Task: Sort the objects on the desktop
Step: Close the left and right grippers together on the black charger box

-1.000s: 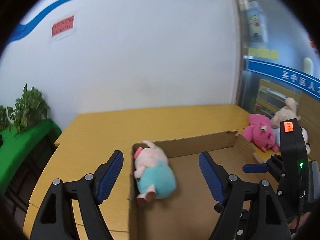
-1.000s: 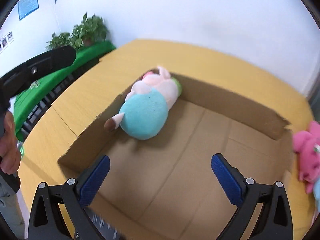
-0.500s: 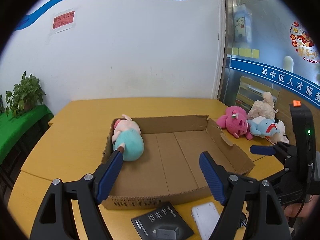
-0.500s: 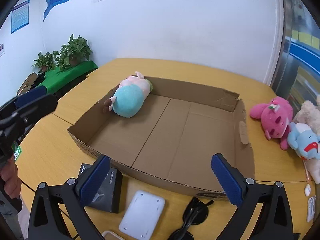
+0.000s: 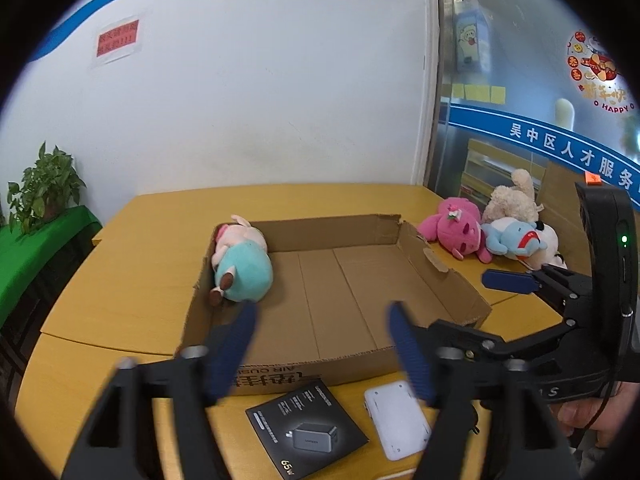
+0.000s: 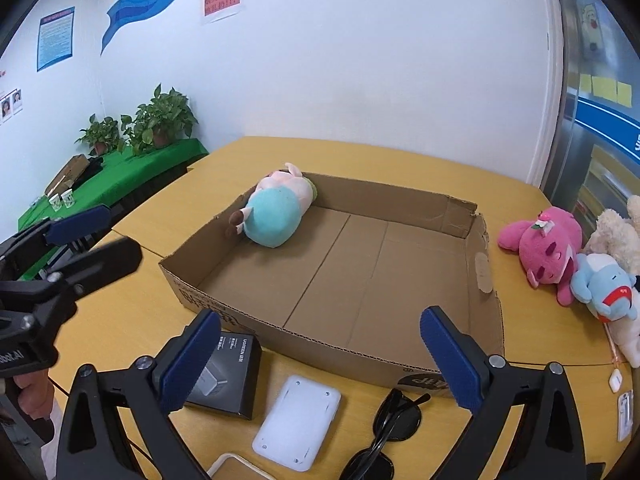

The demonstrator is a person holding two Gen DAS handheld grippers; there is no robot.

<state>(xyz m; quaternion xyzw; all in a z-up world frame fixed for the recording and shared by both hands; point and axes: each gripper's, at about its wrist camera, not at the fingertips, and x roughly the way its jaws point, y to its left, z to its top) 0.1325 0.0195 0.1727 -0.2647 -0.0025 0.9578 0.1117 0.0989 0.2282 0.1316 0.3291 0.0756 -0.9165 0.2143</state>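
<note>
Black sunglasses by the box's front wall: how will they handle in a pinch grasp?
The sunglasses look thin and glossy, so probably light and slippery. Their arms look unfolded, so they may swivel or fold if pinched there. The lenses look scratch-prone; the frame seems safer.

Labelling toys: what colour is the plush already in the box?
Teal body, pink head; right wrist view shows it best.

Probably an office: wall notices (image 6: 222,0), service-centre banner (image 5: 560,152).
</note>
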